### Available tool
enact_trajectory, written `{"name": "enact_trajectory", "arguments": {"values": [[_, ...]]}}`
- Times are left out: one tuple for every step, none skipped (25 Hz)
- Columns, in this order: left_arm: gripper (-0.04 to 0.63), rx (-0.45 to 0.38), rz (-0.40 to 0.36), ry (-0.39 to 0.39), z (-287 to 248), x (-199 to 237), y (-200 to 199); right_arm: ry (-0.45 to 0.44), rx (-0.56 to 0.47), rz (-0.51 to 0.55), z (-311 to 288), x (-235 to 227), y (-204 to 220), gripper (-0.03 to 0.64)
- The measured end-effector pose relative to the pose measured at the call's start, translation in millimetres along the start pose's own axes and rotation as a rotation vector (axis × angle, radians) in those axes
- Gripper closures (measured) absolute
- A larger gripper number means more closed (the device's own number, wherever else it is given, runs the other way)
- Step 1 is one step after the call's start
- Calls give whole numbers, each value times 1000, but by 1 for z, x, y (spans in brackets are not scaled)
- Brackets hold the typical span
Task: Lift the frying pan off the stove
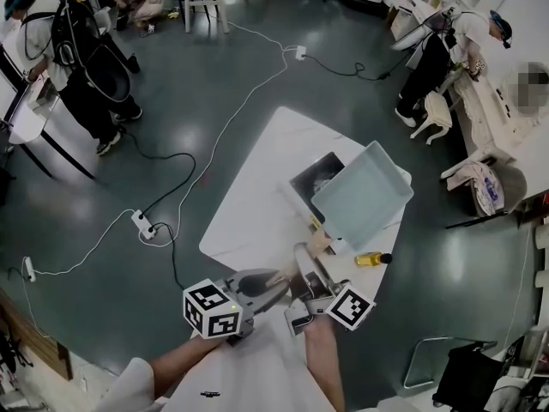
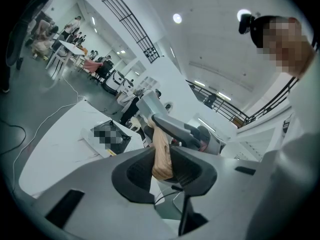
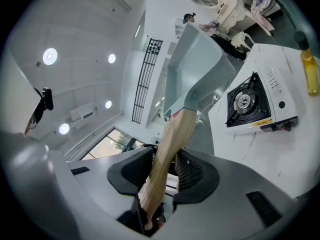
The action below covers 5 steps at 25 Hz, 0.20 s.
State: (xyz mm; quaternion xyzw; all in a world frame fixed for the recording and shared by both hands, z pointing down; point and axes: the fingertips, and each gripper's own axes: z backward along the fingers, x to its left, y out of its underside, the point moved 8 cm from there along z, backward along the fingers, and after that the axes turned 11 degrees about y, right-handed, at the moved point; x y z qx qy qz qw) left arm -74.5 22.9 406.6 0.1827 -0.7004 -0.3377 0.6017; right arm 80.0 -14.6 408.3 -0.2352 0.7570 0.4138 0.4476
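Pan (image 1: 362, 197) aloft, handle (image 1: 319, 245) slanting down

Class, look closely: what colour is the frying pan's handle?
Pale tan, with visible wood grain. The handle shows best in the right gripper view.

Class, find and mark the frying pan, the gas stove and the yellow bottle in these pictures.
frying pan (image 1: 364, 197): head view, middle of its pale flat face.
gas stove (image 3: 244, 102): right gripper view, the burner at its centre.
yellow bottle (image 1: 369, 259): head view, its yellow body.
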Motion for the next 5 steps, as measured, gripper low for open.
{"name": "enact_trajectory", "arguments": {"values": [[509,0,0,0,0,0,0,-1,1,0,-1,0,0,483],[509,0,0,-1,0,1,0,-4,1,0,-2,0,0,483],[509,1,-1,-1,1,2,-1,-6,1,0,-3,0,0,483],[509,1,-2,-2,1,3,-1,-9,2,0,-4,0,0,483],[509,1,-2,-2,1,4,-1,-11,2,-1,-5,0,0,483]]}}
